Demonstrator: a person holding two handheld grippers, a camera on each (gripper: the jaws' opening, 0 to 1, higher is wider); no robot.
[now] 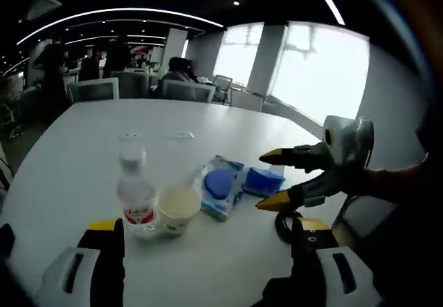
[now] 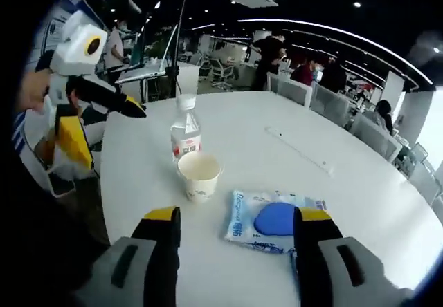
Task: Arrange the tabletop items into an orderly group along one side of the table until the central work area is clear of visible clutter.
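The large round white table (image 2: 387, 203) is carrying a small cluster near one edge. Largest in it is a flat white-and-blue plastic packet (image 2: 273, 220) with a round blue patch on its face, lying just beside a small white paper cup (image 2: 199, 175); a clear plastic water bottle with a white cap and red label (image 2: 185, 133) is standing just behind the cup, close to touching. In the left gripper view a blue lidded tub (image 1: 264, 180) is sitting against the packet's far side.

The right gripper (image 2: 235, 234) is hovering with its yellow-tipped jaws wide apart, framing the packet and holding nothing. The left gripper (image 1: 208, 241) is likewise standing open and empty, facing the bottle and cup.

The step in hand looks like closing on the packet. It would go best by gripping an edge low and flat, sliding rather than lifting, and keeping clear of the light cup, which could tip.

The packet is bearing blue lettering, too blurred to read; the bottle's label is also illegible.
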